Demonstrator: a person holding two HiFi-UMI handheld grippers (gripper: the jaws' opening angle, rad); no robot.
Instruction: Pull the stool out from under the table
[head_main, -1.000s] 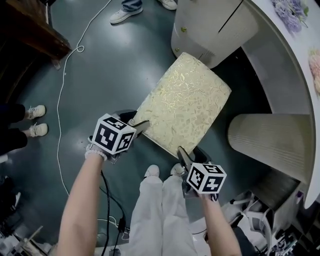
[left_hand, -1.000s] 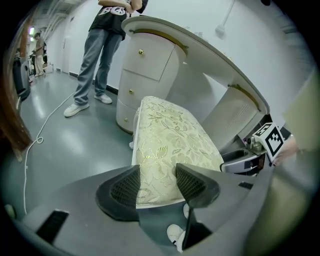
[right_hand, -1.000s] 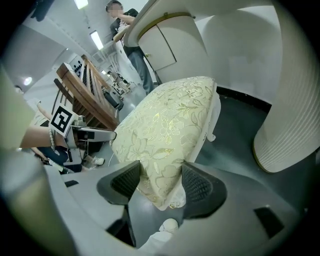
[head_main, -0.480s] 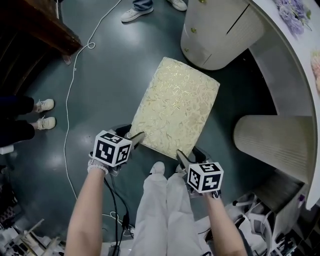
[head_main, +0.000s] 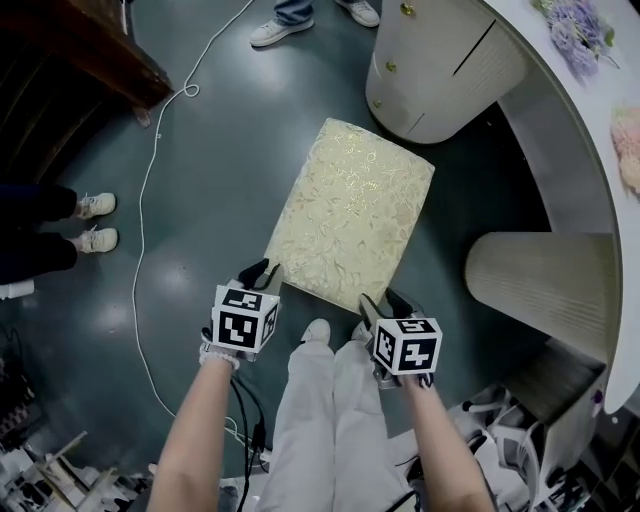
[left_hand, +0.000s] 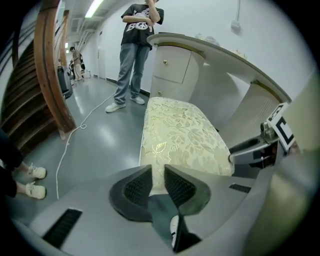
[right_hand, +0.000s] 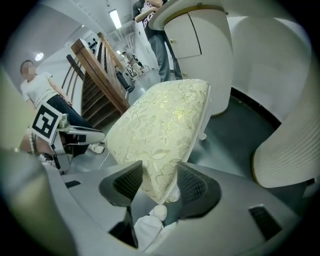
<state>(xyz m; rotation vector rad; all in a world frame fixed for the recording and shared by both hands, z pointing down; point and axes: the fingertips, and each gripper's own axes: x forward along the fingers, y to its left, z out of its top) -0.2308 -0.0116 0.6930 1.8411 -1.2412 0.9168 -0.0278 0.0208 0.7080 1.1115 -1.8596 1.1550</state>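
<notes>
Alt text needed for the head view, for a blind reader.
A gold-patterned stool stands on dark floor, out from under the curved white table. The right claw, just closing, grips its near corner; the left claw, also just closing, hangs empty beside it.

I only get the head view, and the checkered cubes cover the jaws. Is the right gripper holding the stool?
Observer: Yes. The right gripper has just been closing its jaws; a corner of the stool is pressed between them.
Operator: And the left one?
Observer: The left gripper has just been closing to a narrow gap with the stool showing in it; I cannot tell whether it grips.
Operator: Whose sneakers are up top?
Observer: A person in a black T-shirt and jeans.
</notes>
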